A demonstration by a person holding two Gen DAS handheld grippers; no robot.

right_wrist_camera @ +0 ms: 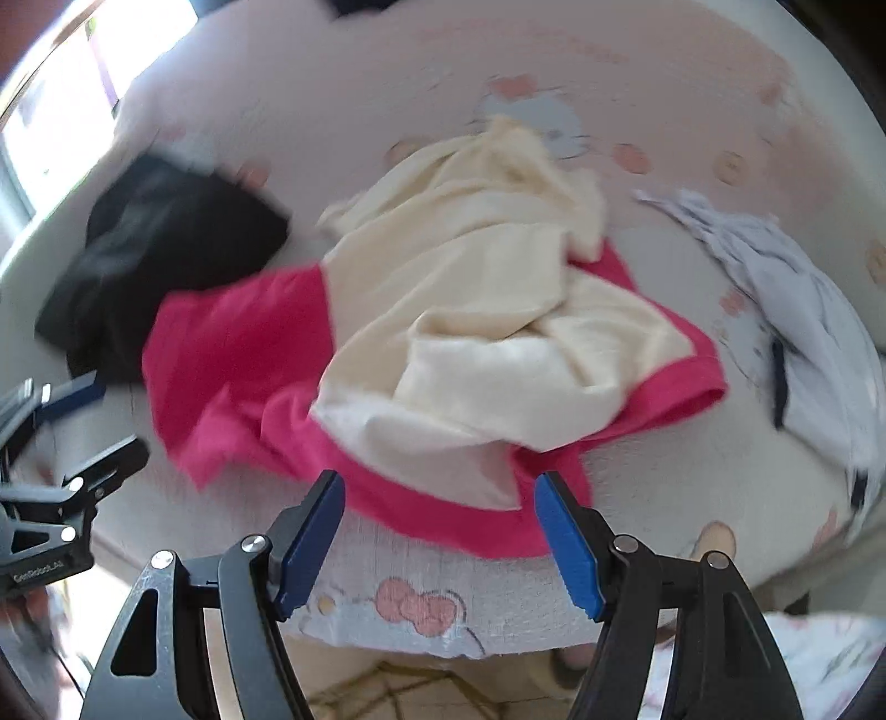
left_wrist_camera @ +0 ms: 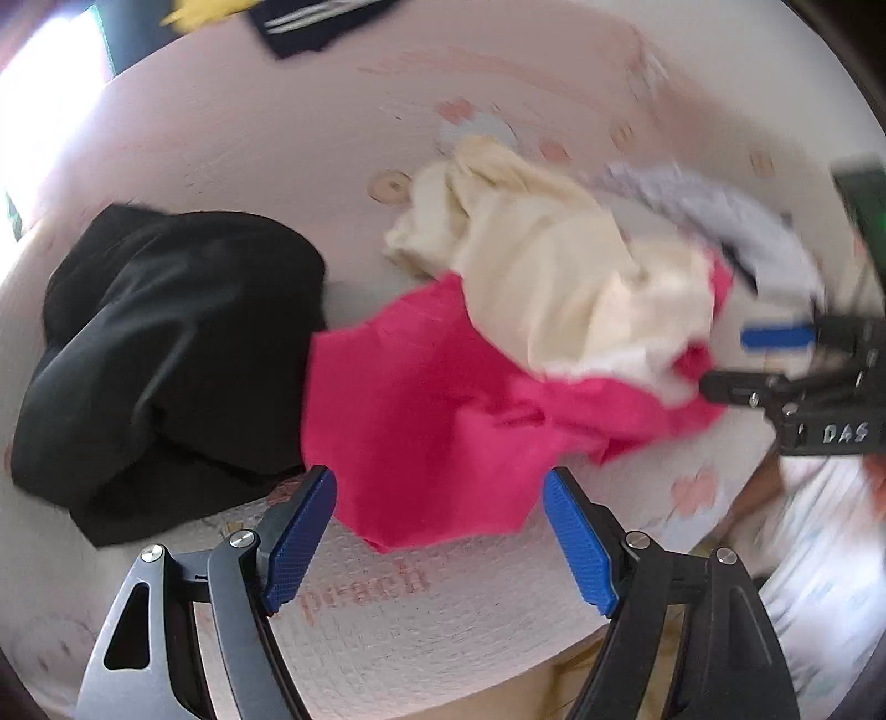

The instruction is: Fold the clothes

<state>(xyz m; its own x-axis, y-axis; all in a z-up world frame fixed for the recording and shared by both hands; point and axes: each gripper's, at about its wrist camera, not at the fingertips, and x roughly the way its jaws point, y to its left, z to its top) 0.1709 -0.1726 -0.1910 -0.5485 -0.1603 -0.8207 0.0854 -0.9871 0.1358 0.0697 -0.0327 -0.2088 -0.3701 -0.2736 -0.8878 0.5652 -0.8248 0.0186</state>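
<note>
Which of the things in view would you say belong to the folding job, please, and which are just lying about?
For the job:
- pink garment
- cream garment, lying on the pink one
- black garment
- white garment
- left gripper and right gripper, both open and holding nothing

Lying about:
- printed bedspread under everything
- dark striped item at the far edge

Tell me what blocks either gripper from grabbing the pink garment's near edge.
Nothing visible does. The left gripper and right gripper both stand open over the pink garment's near edge. The cream garment lies on its middle, farther back.
</note>
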